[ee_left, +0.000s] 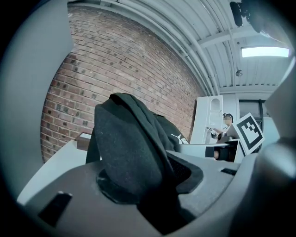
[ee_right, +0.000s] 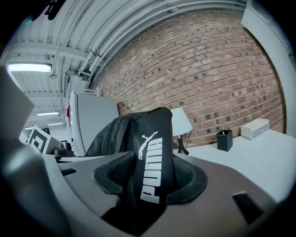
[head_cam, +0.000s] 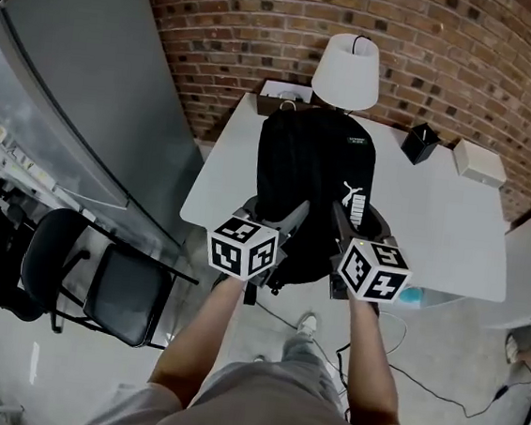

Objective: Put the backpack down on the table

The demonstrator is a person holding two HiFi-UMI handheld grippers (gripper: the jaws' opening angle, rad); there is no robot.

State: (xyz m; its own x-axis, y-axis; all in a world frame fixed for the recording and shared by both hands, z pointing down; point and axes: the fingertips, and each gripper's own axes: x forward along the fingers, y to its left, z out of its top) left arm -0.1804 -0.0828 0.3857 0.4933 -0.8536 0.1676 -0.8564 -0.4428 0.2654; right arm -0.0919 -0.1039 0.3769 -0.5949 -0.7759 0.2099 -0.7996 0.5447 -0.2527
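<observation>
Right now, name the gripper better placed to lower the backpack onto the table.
Right, narrowly: the right gripper and left gripper both clamp the backpack, but the right has more table beside it; the left sits by its corner.

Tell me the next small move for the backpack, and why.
Probably ease it a little further over the table and lower it before letting go. The left gripper and right gripper are each shut on a strap, and the backpack's lower end hangs past the table's near edge, with the lamp just behind.
</observation>
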